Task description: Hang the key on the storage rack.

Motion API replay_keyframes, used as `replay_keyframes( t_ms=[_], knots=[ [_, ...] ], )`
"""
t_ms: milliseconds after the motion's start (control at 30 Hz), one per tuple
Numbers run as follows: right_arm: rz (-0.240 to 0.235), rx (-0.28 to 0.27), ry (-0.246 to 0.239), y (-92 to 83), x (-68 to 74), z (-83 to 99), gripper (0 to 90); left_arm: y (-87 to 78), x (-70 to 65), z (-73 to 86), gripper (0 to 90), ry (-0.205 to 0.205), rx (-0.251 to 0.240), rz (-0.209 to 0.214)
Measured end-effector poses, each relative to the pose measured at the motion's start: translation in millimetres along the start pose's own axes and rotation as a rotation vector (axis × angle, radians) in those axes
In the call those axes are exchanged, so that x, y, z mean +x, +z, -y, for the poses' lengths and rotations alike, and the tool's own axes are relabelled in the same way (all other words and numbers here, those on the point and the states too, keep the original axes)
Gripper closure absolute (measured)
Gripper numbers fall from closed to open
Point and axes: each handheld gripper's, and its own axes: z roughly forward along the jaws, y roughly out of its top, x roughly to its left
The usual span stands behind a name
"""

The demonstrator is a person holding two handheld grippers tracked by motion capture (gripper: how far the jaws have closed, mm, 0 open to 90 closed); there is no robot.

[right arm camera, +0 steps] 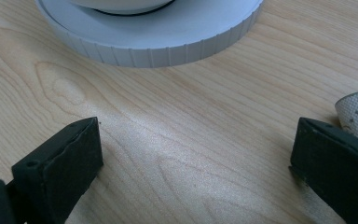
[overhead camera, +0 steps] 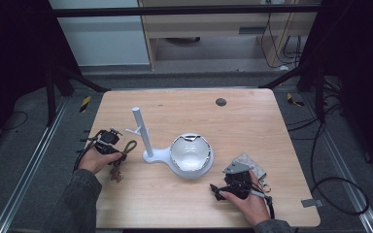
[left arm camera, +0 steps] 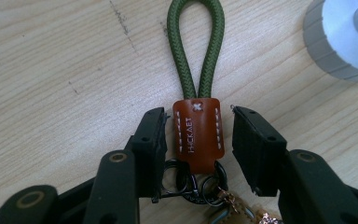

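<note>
- Right gripper (overhead camera: 217, 192) is resting at the near right of the table (overhead camera: 252, 121); the right gripper view is showing its jaws standing wide with bare wood between them, nothing held.
- Left gripper (overhead camera: 121, 156) is sitting at the near left. Its jaws are straddling the brown leather tab (left arm camera: 198, 133) of the keychain (overhead camera: 124, 158), a sliver of gap on each side; pads not yet pressing.
- Keychain is lying flat on the table, left of the white stand (overhead camera: 143, 136); green cord loop (left arm camera: 196, 44) is pointing away from the jaws, metal rings (left arm camera: 192, 184) trailing towards them.
- Handling, judged: light; cord soft and limp, rings loose and apt to swing. The stitched tab is looking like the firmest, least slippery place to grip.
- The high view is giving the layout: stand post with side peg, bowl-shaped dish (overhead camera: 190, 154) beyond the right gripper.
- The left gripper view is adding tab stitching, embossed lettering and the jaw gaps, too small to judge from above.
</note>
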Motion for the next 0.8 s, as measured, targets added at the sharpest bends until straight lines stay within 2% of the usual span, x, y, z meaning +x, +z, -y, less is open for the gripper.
replay_keyframes(
  t_ms=[100,233,300,367,467,500,533,567,633,667,700,733,767,800],
  knots=[
    [0.0,0.0,0.0,0.0,0.0,0.0,2.1,1.7,0.0,-0.2,56.4,0.001,0.006,-0.006],
    [0.0,0.0,-0.001,0.0,-0.1,0.0,2.1,3.7,-2.4,-1.1,65.1,0.004,0.018,-0.021],
    [0.0,0.0,-0.001,0.0,-0.1,0.0,2.1,3.3,-3.7,-1.4,65.5,0.004,0.025,-0.026],
    [0.0,0.0,0.0,0.0,0.0,0.0,2.1,-0.9,-5.9,-1.4,65.6,0.01,0.023,-0.048],
    [0.0,0.0,-0.001,0.0,-0.1,0.0,2.0,-17.6,-10.2,5.1,65.8,-0.002,-0.068,-0.053],
    [-0.001,0.001,-0.001,0.1,-0.1,-0.1,2.0,-17.6,-10.2,5.1,65.8,-0.002,-0.068,-0.053],
    [-0.001,0.001,-0.005,0.2,-0.4,-0.2,1.8,-26.7,-12.9,10.9,65.9,0.002,-0.119,-0.057],
    [-0.002,0.003,-0.003,0.3,-0.3,-0.4,1.7,-30.0,-14.8,14.3,65.9,-0.011,-0.149,-0.056],
    [-0.002,0.002,-0.009,0.8,-0.7,-0.5,1.6,-36.4,-18.7,21.0,65.9,-0.012,-0.202,-0.066],
    [-0.004,0.001,-0.008,0.9,-0.7,-0.6,1.6,-38.9,-20.8,24.0,66.0,-0.007,-0.224,-0.067],
    [-0.004,0.001,-0.008,0.9,-0.7,-0.6,1.6,-38.9,-20.8,24.0,66.0,-0.007,-0.224,-0.067],
    [-0.004,0.001,-0.006,0.9,-0.6,-0.6,1.6,-43.2,-25.0,29.8,66.0,0.001,-0.271,-0.069],
    [-0.004,0.001,-0.006,0.9,-0.6,-0.6,1.6,-43.2,-25.0,29.8,66.0,0.001,-0.271,-0.069],
    [-0.003,0.002,-0.005,0.8,-0.4,-0.6,1.6,-46.3,-28.8,34.8,66.0,0.005,-0.309,-0.065]
  ],
)
